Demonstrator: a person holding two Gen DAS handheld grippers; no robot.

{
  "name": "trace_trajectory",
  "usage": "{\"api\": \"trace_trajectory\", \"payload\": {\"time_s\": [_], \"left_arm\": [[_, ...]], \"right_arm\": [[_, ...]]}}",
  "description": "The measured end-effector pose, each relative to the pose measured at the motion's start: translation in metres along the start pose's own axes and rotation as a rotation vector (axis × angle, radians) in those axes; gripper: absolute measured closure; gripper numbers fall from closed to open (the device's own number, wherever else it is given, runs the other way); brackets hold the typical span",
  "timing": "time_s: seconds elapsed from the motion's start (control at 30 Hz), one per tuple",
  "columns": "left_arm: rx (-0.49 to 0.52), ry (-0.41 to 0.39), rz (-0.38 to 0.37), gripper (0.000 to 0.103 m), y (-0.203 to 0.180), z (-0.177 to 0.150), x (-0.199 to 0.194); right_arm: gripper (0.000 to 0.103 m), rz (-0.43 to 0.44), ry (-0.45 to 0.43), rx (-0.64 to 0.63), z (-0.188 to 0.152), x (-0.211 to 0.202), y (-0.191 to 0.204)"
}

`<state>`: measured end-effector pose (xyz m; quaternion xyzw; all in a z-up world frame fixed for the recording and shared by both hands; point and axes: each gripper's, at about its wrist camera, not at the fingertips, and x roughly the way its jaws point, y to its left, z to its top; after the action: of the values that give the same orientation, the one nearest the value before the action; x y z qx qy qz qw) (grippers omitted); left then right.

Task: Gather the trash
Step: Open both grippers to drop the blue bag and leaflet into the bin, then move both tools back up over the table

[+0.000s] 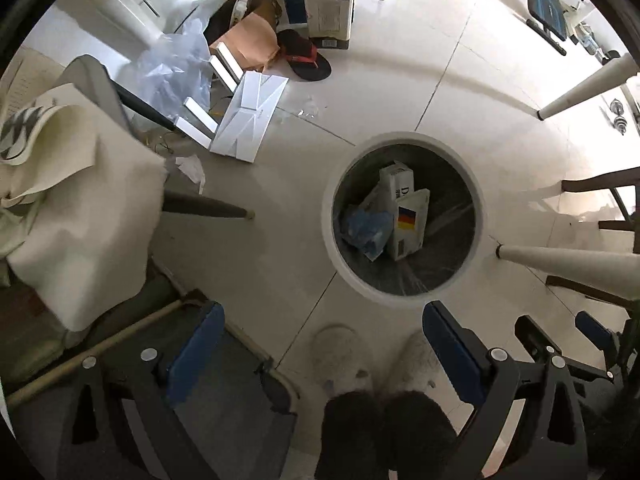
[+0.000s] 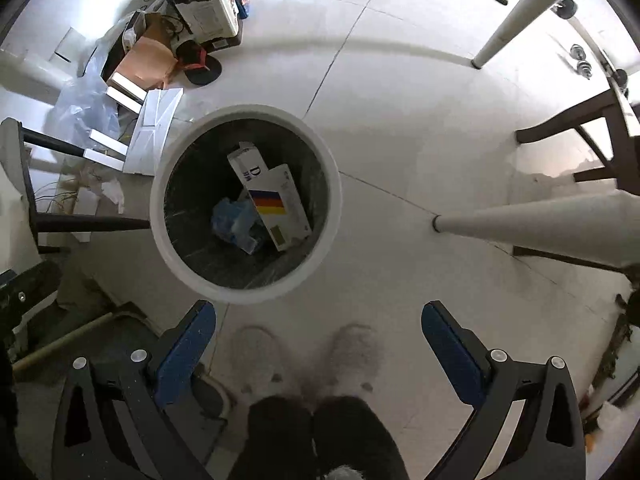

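Observation:
A round white trash bin (image 1: 482, 216) with a dark liner stands on the pale tiled floor; it also shows in the right wrist view (image 2: 332, 184). Inside lie a white carton with a black-red-yellow flag (image 1: 412, 224) (image 2: 282, 208), another white box (image 1: 398, 178) (image 2: 250, 162) and a crumpled blue bag (image 1: 366, 230) (image 2: 234, 220). My left gripper (image 1: 322, 344) hangs open and empty above the floor, near side of the bin. My right gripper (image 2: 320, 340) is open and empty, just below and right of the bin. A crumpled white paper (image 1: 192, 168) (image 2: 114, 194) lies on the floor left of the bin.
A clutter pile sits at the far left: flat white cardboard (image 1: 250, 116) (image 2: 154, 128), clear plastic film (image 1: 172, 68), brown paper bag (image 1: 250, 42), a black sandal (image 1: 306, 60). White table legs (image 1: 576, 260) (image 2: 532, 220) and dark chair legs (image 2: 568, 128) stand right. A cloth-draped chair (image 1: 84, 200) is left. The person's slippers (image 2: 256, 356) are below.

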<state>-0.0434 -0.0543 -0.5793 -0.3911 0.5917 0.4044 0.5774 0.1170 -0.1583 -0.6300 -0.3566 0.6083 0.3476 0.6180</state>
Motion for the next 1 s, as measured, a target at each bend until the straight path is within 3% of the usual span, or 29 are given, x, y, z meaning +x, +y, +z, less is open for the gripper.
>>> {"api": "trace_trajectory", "payload": {"time_s": [0.37, 0.63, 0.87, 1.0], "left_arm": [[0.06, 0.003, 0.03, 0.002, -0.001, -0.032, -0.098], [0.087, -0.043, -0.001, 0.002, 0.0, -0.045, -0.212], [0.087, -0.119, 0.008, 0.002, -0.005, -0.033, -0.301], [0.096, -0.183, 0.024, 0.002, -0.025, -0.003, -0.339]], "right_arm": [[0.0, 0.027, 0.016, 0.036, -0.032, -0.103, -0.011], [0.0, 0.062, -0.025, 0.044, -0.047, -0.231, -0.015], [0.0, 0.124, -0.085, 0.099, -0.034, -0.345, -0.017], [0.0, 0.154, -0.121, 0.151, -0.008, -0.392, -0.029]]}}
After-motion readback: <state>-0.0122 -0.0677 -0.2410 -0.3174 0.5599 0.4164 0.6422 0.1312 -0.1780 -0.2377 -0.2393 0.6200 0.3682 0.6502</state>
